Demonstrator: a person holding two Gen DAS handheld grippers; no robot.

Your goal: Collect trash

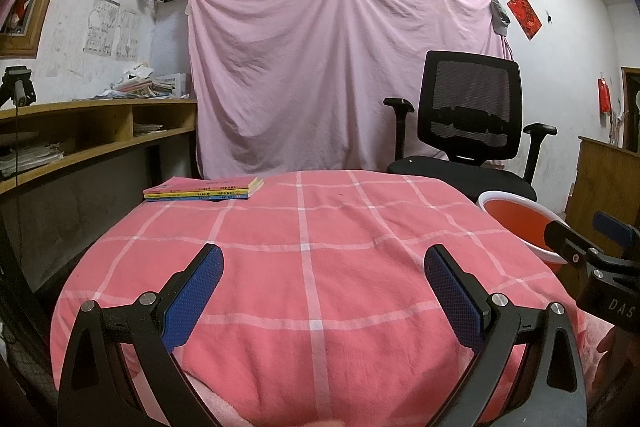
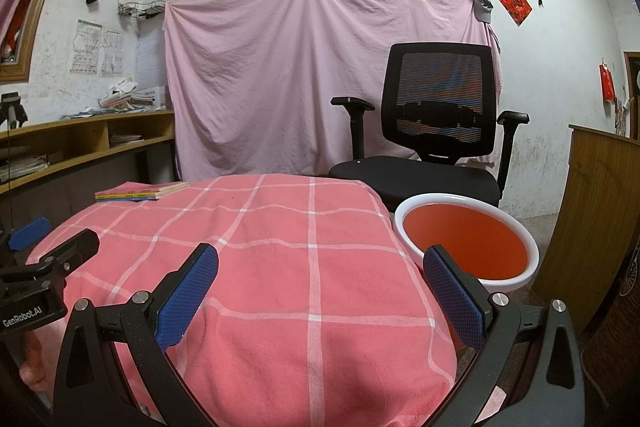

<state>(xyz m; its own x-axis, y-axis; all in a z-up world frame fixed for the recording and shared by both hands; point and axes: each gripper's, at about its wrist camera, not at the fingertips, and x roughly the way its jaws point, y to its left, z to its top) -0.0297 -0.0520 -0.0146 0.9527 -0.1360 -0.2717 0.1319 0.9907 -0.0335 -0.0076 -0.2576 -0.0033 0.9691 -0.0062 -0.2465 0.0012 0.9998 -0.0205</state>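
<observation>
My left gripper (image 1: 323,259) is open and empty, held low over the near part of a table covered with a pink checked cloth (image 1: 312,227). My right gripper (image 2: 320,259) is open and empty, over the cloth's right edge (image 2: 280,247). A red basin with a white rim (image 2: 466,243) stands on the floor just right of the table, beyond my right fingertip; it also shows in the left wrist view (image 1: 520,223). The basin looks empty. No loose trash shows on the cloth. Each gripper appears at the edge of the other's view.
A stack of thin books (image 1: 204,190) lies at the table's far left corner, also in the right wrist view (image 2: 142,191). A black office chair (image 2: 432,147) stands behind the basin. A wooden desk with shelves (image 1: 80,135) runs along the left. A wooden cabinet (image 2: 592,219) stands at right.
</observation>
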